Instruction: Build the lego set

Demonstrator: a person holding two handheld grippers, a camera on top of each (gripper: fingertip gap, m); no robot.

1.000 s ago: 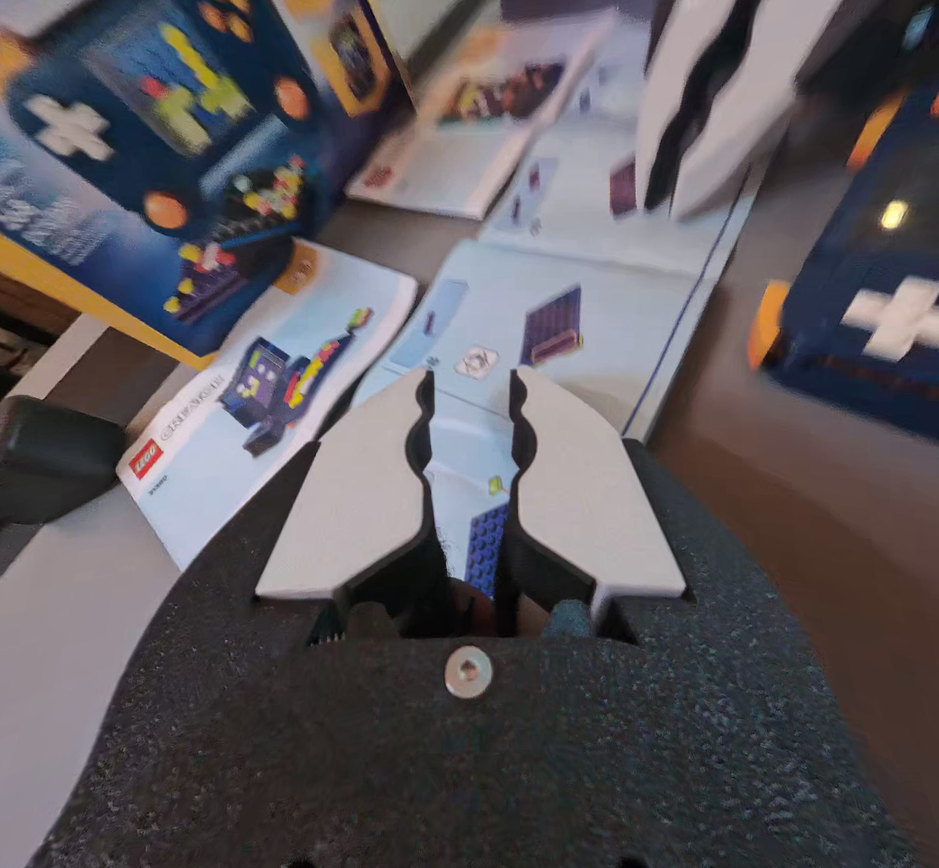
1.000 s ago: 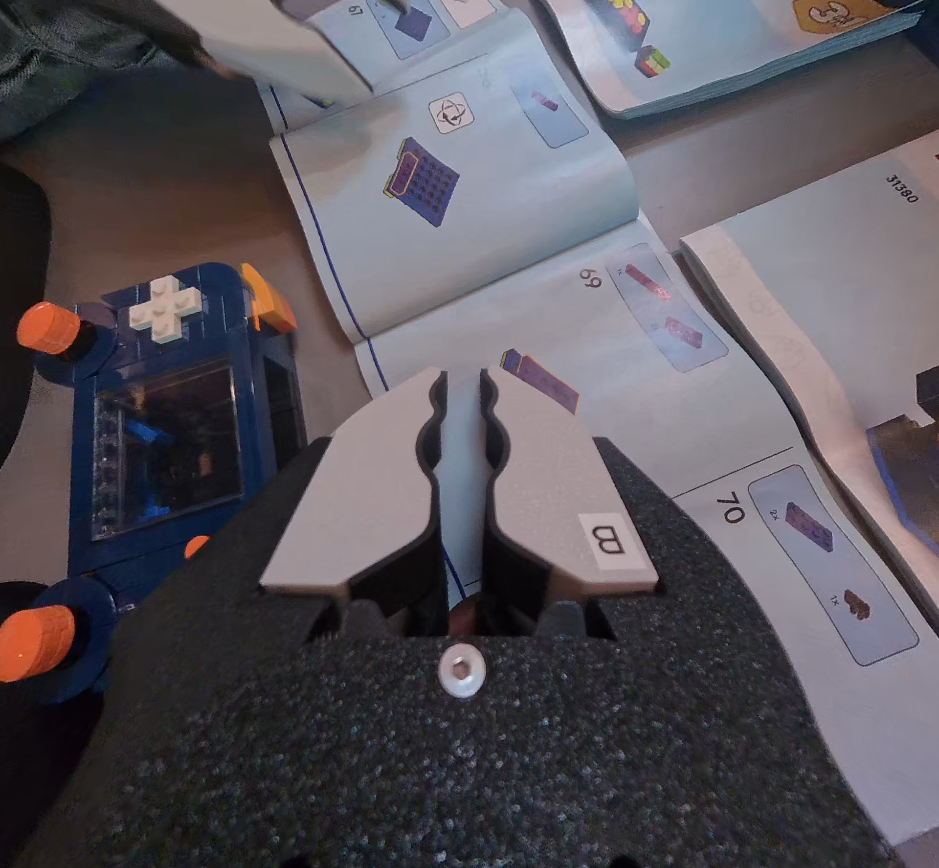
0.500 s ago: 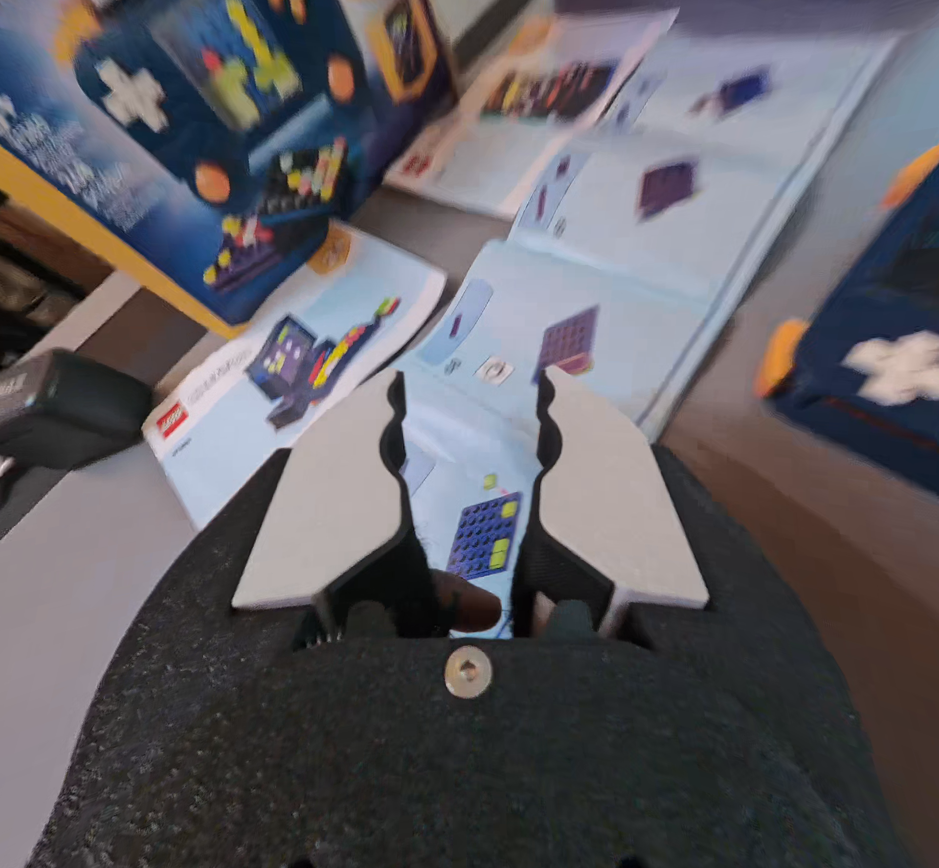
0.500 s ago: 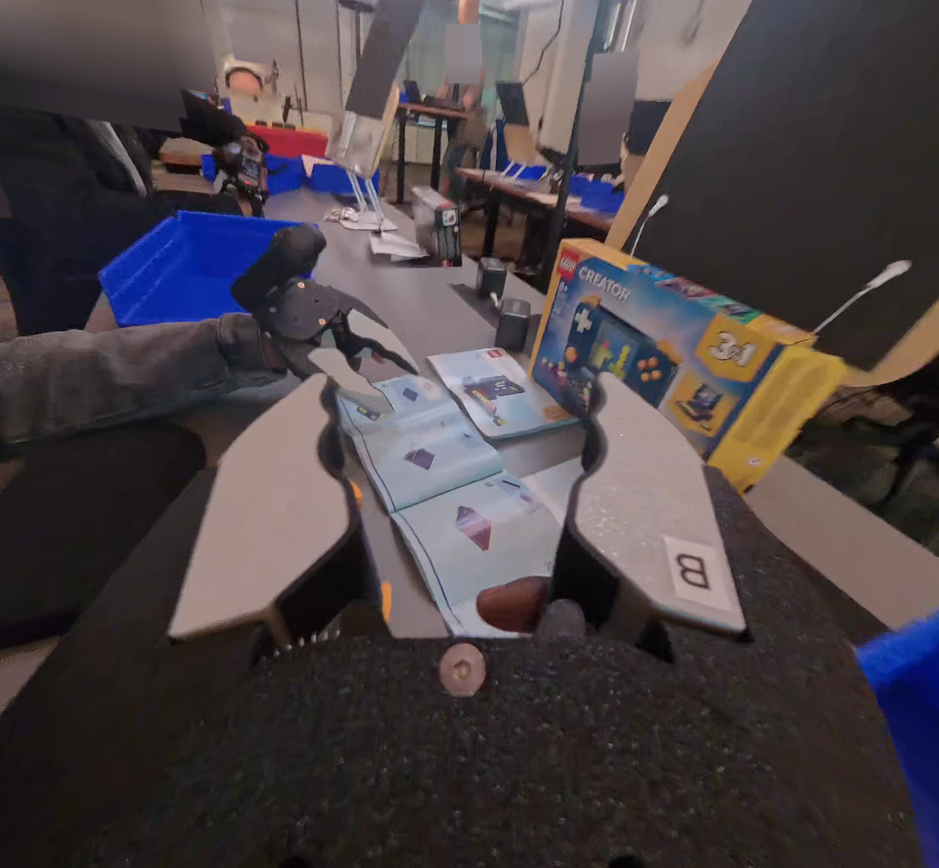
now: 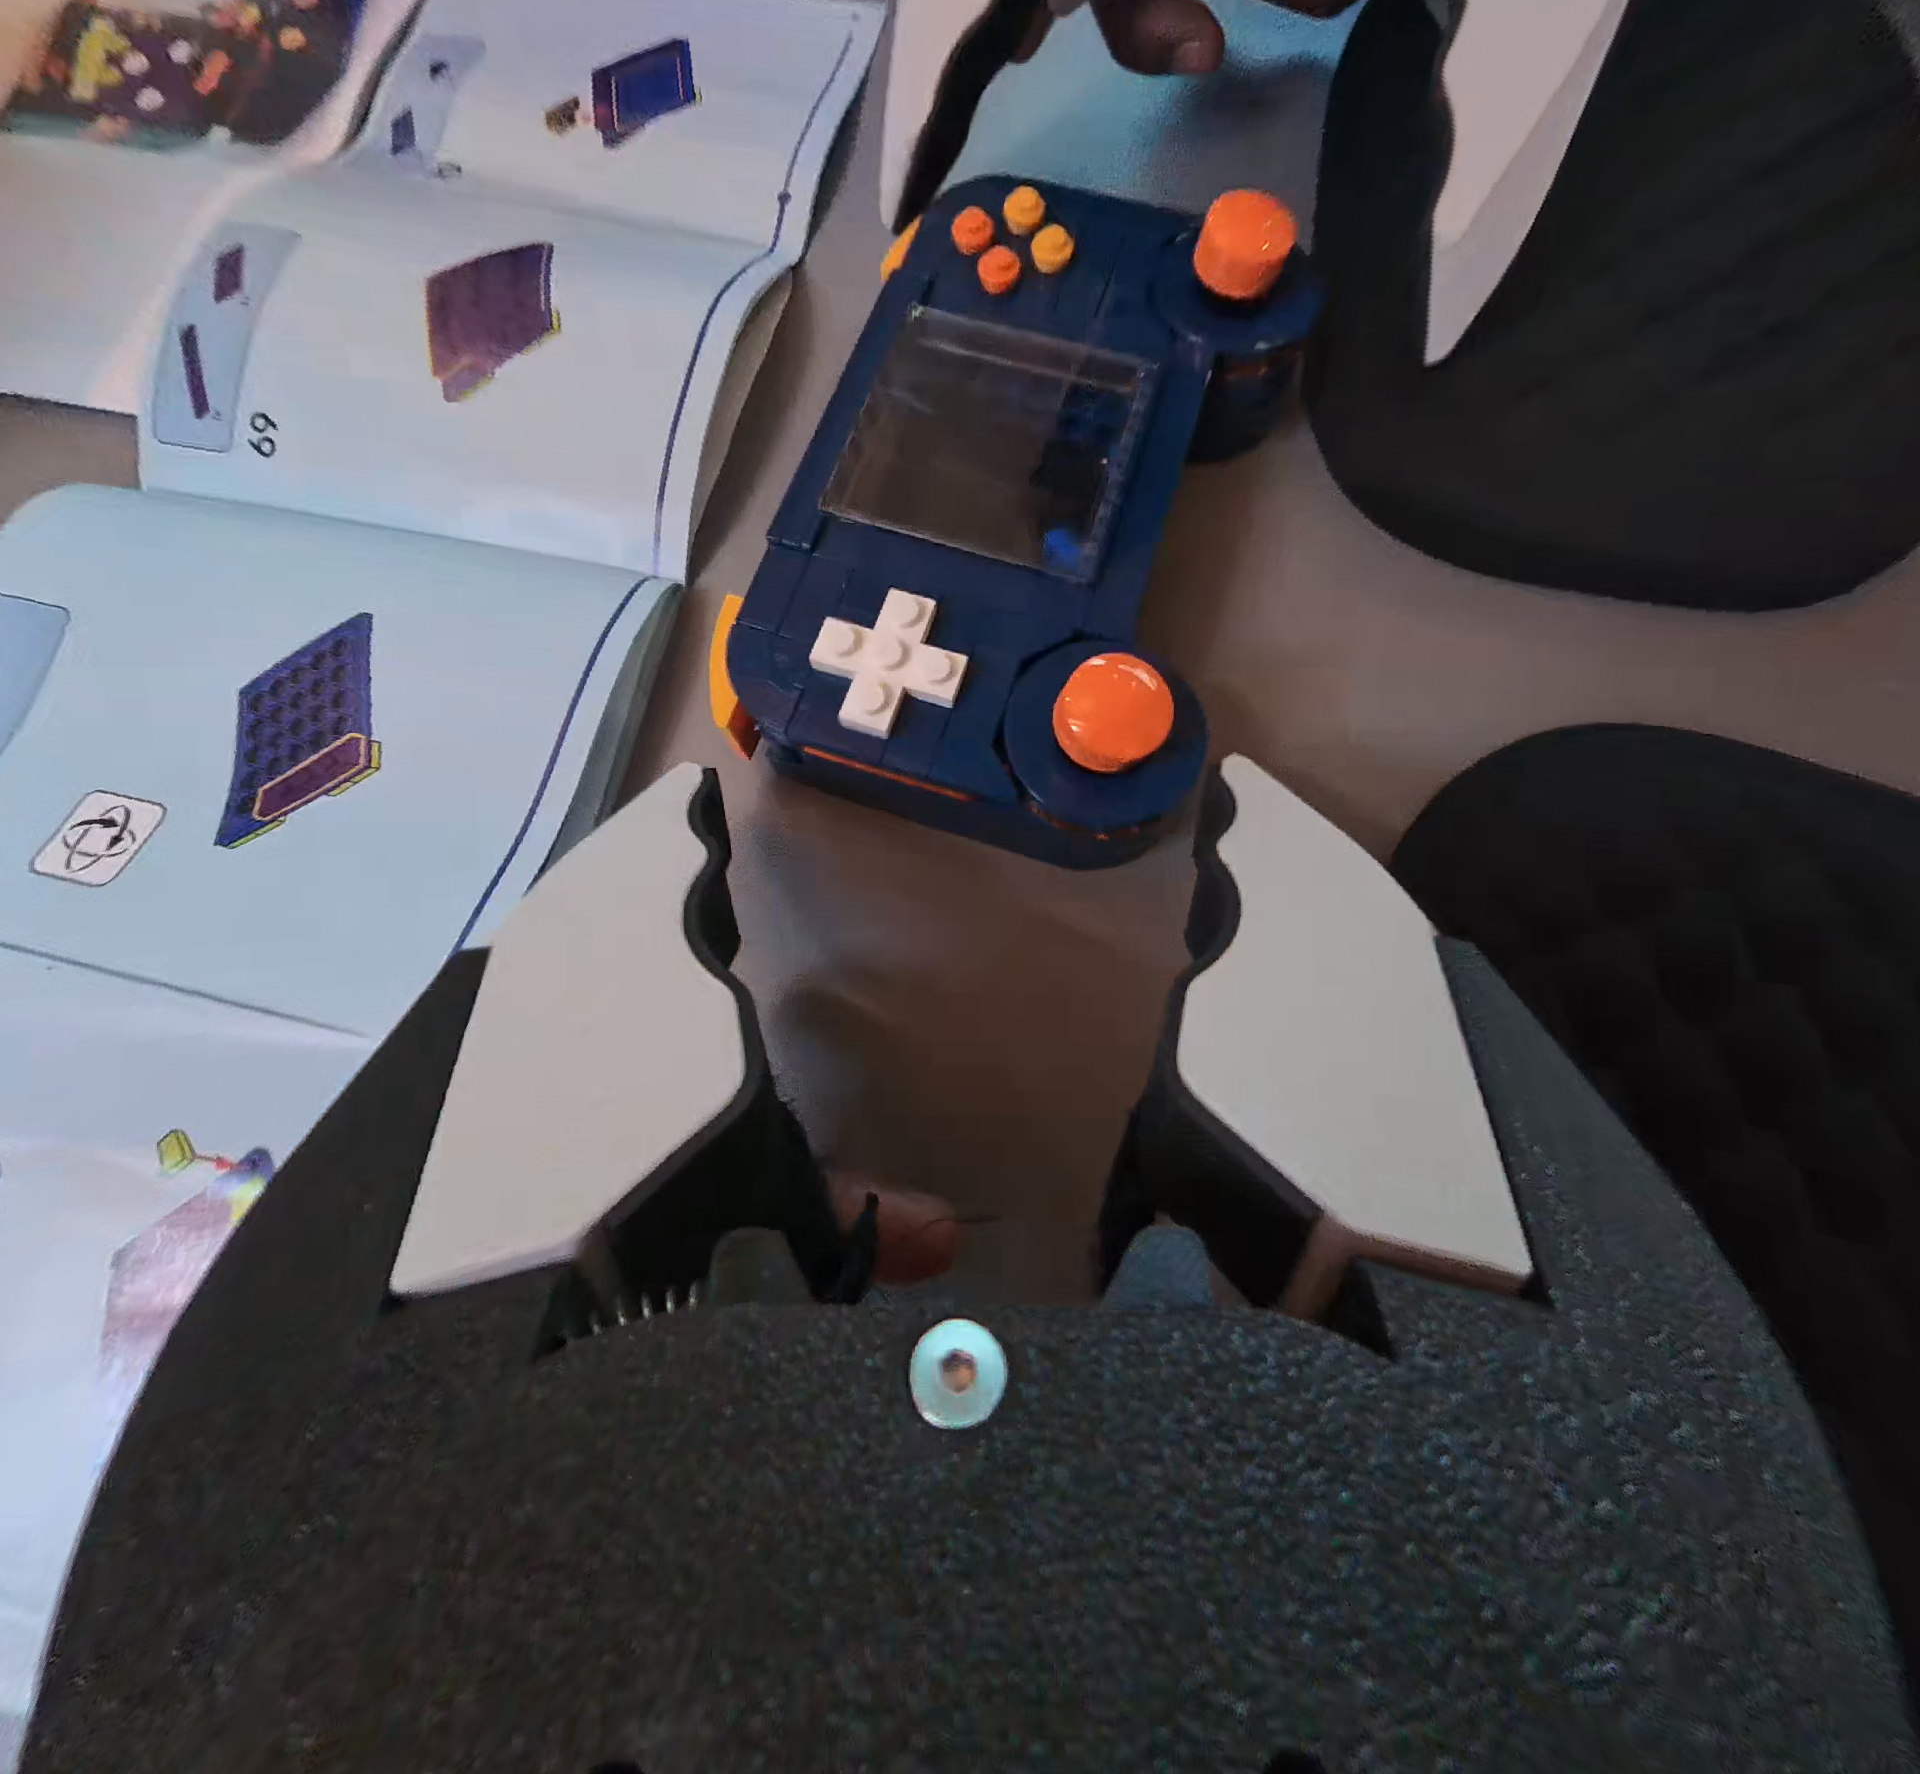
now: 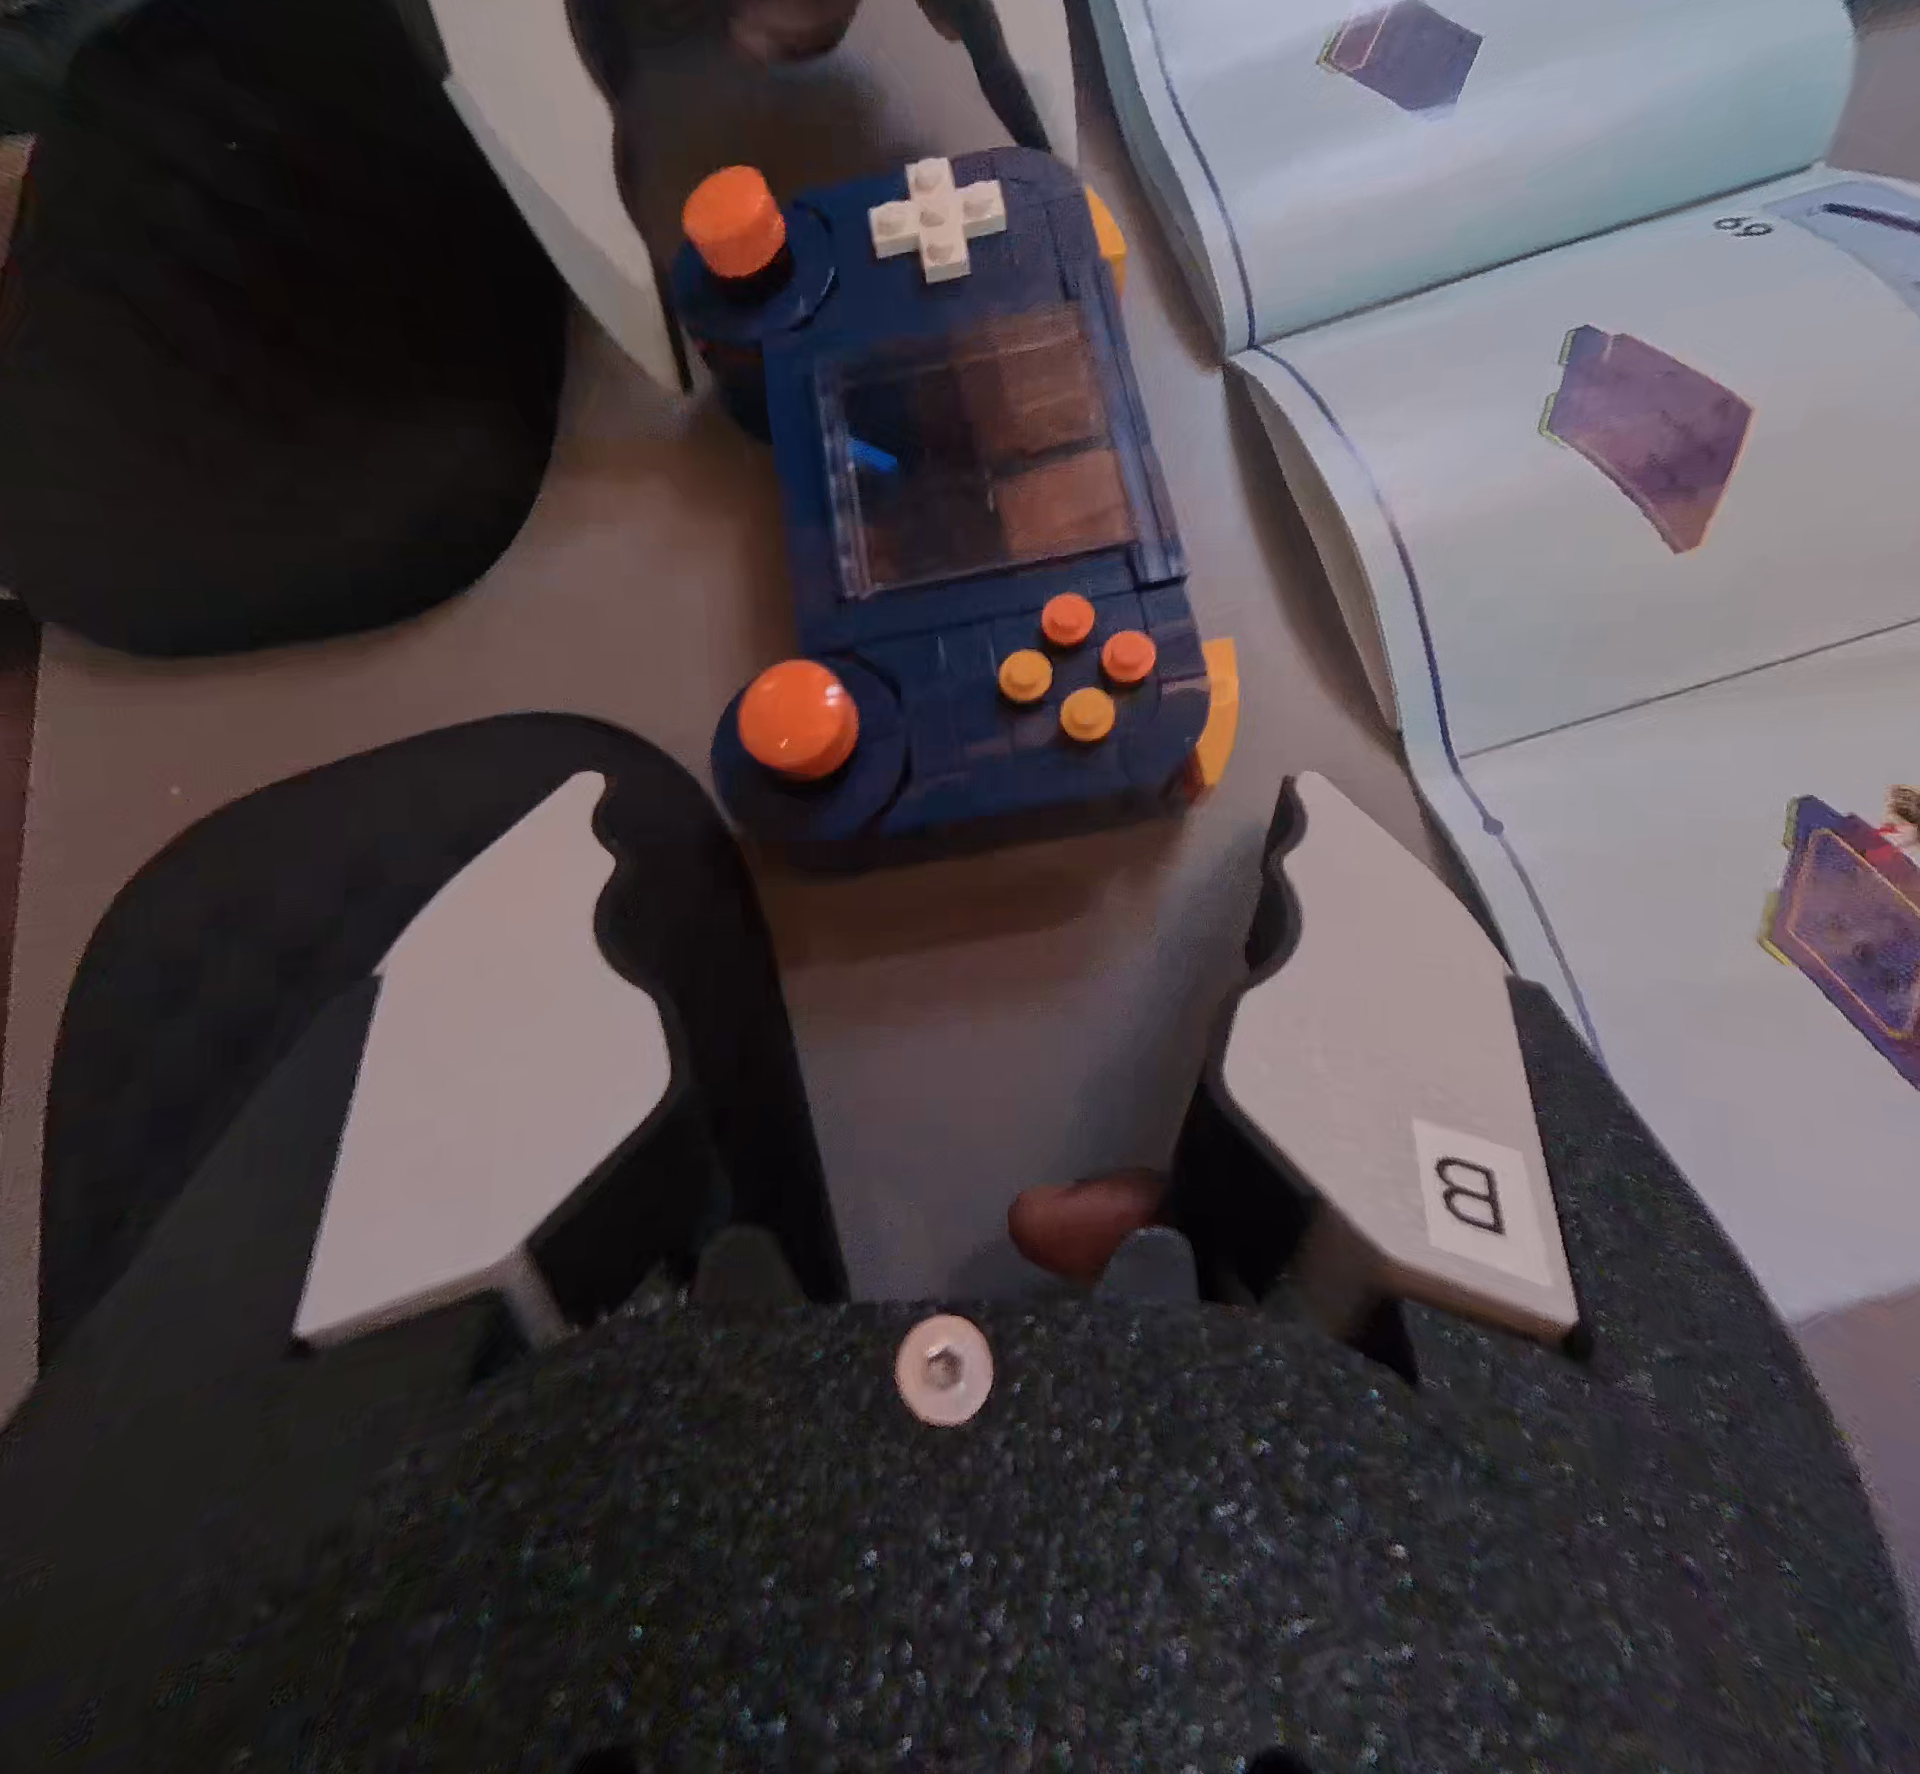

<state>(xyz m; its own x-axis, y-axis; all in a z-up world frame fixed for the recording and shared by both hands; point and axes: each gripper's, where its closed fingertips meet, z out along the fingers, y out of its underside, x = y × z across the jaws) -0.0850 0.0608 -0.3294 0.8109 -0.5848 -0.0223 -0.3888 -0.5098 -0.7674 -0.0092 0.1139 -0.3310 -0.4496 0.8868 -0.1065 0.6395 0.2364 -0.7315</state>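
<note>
Hobby worktable (image 5: 1351,644); open instruction booklet (image 5: 416,436), brick console (image 5: 997,519)

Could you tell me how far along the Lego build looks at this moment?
Done: the dark blue brick handheld console looks assembled, with its white cross pad, clear screen and orange sticks and buttons. In hand: nothing; the left gripper and right gripper are both open, poised at opposite ends of the console without touching it. Left: the open pale blue instruction booklet shows purple plate steps; no such part is visible, so that likely remains.

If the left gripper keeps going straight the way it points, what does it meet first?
Probably the blue Lego game console, at its near end by the white cross pad. The left gripper is open, with only bare table between; depth is uncertain.
</note>
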